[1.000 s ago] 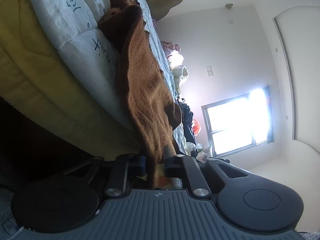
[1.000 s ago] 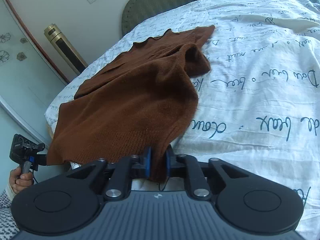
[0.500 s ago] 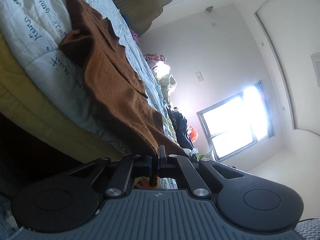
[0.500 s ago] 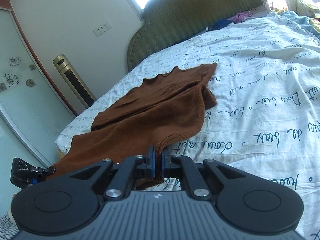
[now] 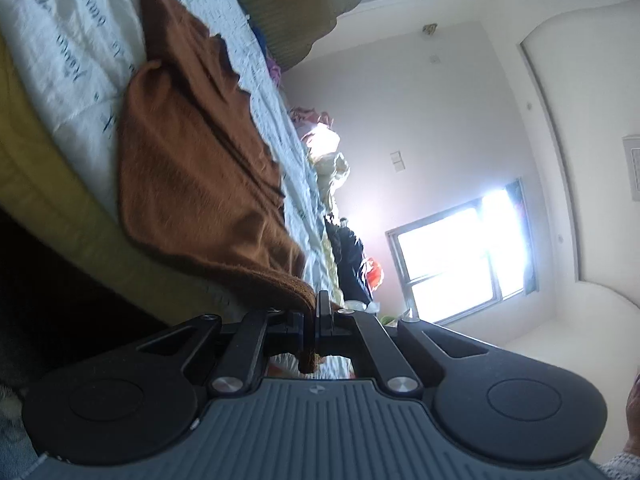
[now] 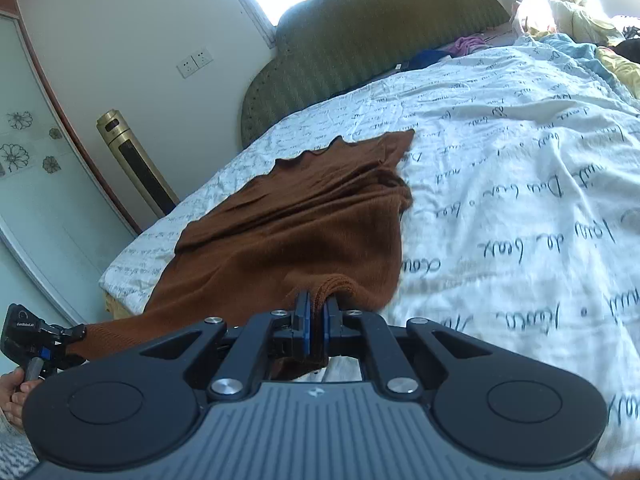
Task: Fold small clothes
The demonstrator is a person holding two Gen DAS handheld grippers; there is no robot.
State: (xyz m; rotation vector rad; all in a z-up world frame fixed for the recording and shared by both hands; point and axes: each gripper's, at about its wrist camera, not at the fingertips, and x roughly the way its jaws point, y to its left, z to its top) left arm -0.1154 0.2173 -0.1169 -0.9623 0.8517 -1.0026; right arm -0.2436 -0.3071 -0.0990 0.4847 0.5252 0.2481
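Observation:
A brown knitted garment (image 6: 304, 220) lies spread on the white bedspread (image 6: 520, 200) with script lettering, its near hem lifted off the bed. My right gripper (image 6: 315, 304) is shut on the hem's ribbed edge, with cloth hanging down between the blue pads. In the left wrist view, which is rolled sideways, the same brown garment (image 5: 192, 168) runs up the picture, and my left gripper (image 5: 311, 320) is shut on another corner of the hem. The left gripper (image 6: 74, 334) also shows at the lower left of the right wrist view, held by a hand (image 6: 12, 392).
A green padded headboard (image 6: 380, 40) stands at the far end of the bed. A pile of clothes (image 6: 568, 12) lies at the far right. A gold tower fan (image 6: 136, 164) and a sliding door (image 6: 24, 148) stand left of the bed. A bright window (image 5: 460, 252) faces the left gripper.
Both grippers have risen with the hem in them, drawing the garment flatter and more stretched along the bed. More of the headboard and the room now shows.

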